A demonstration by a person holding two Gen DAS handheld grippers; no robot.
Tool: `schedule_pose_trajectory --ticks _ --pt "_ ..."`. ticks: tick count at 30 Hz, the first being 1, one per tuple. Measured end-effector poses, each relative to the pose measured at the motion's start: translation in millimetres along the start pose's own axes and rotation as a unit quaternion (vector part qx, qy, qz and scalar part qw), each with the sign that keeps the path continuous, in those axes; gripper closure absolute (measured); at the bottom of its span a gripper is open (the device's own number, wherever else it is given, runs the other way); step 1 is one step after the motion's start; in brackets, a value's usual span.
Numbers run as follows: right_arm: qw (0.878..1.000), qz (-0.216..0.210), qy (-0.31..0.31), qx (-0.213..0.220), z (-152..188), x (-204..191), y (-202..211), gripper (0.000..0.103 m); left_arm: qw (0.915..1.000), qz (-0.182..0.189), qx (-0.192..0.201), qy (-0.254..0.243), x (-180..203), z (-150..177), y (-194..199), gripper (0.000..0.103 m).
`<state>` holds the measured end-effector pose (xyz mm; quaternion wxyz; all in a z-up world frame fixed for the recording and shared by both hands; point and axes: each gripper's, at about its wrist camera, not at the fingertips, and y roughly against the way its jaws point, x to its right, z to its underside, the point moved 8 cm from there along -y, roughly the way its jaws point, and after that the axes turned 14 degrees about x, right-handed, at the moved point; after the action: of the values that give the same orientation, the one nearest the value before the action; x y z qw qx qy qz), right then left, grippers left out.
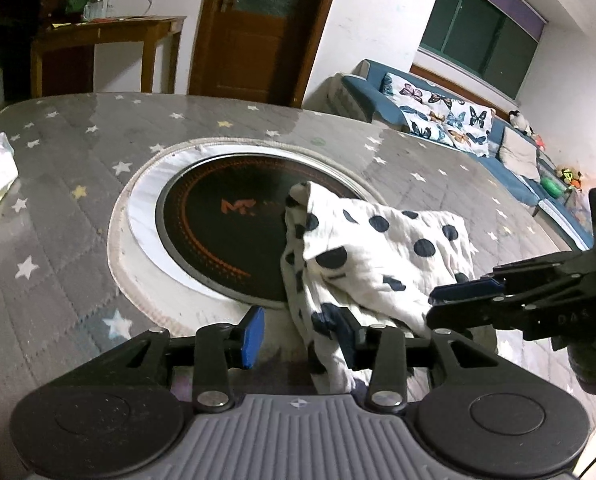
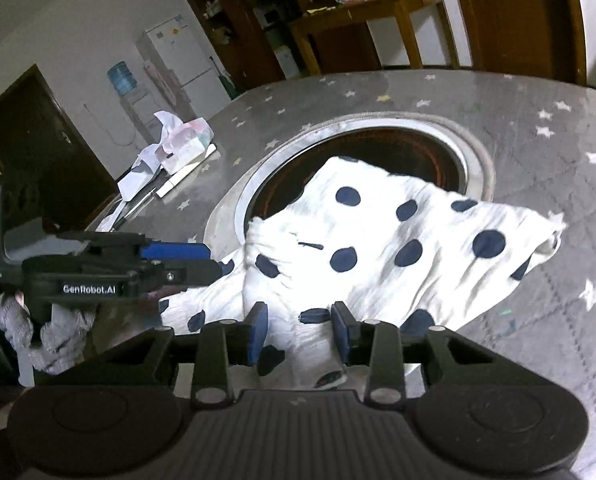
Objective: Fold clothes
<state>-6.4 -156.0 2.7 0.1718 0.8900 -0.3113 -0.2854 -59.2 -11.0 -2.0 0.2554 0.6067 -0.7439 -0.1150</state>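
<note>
Left gripper (image 1: 298,336): jaws parted, blue pads well apart; white polka-dot cloth (image 1: 378,256) is seen bunched against the right-hand pad (image 1: 348,336), the left-hand pad (image 1: 253,336) bare. Nothing is clamped.
Right gripper (image 2: 298,330): jaws parted; cloth (image 2: 398,248) is seen filling the gap between the pads, which are not closed on it. In the left wrist view the same gripper (image 1: 464,300) is seen from the side at the cloth's right edge, its fingers set close together.
Cloth: white with dark navy dots, crumpled, laid on the table (image 1: 58,240) and draped partly over the round black cooktop (image 1: 226,236) set in the table's middle. One corner is spread toward the right in the right wrist view.
Table cover: grey quilted, printed with white and yellow stars.
Other items: tissue pack and loose papers (image 2: 170,148) are noted at the far left table edge, well apart from the cloth.
Surroundings: blue sofa with butterfly cushions (image 1: 438,116), wooden door (image 1: 254,28), wooden side table (image 1: 106,36).
</note>
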Motion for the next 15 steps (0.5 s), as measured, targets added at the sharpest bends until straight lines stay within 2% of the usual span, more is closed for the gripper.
schedule_pose_trajectory --ticks 3,10,15 --pt "1.0 -0.018 0.0 0.004 -1 -8 6 0.076 1.0 -0.001 0.0 0.008 -3 2 2 0.06" --pt "0.997 -0.068 0.039 0.024 -6 -46 28 0.076 0.9994 -0.017 0.013 0.026 -15 -4 7 0.06" --pt "0.991 -0.104 0.087 0.004 6 -80 39 0.076 0.9986 -0.028 0.028 0.035 -24 -13 11 0.058"
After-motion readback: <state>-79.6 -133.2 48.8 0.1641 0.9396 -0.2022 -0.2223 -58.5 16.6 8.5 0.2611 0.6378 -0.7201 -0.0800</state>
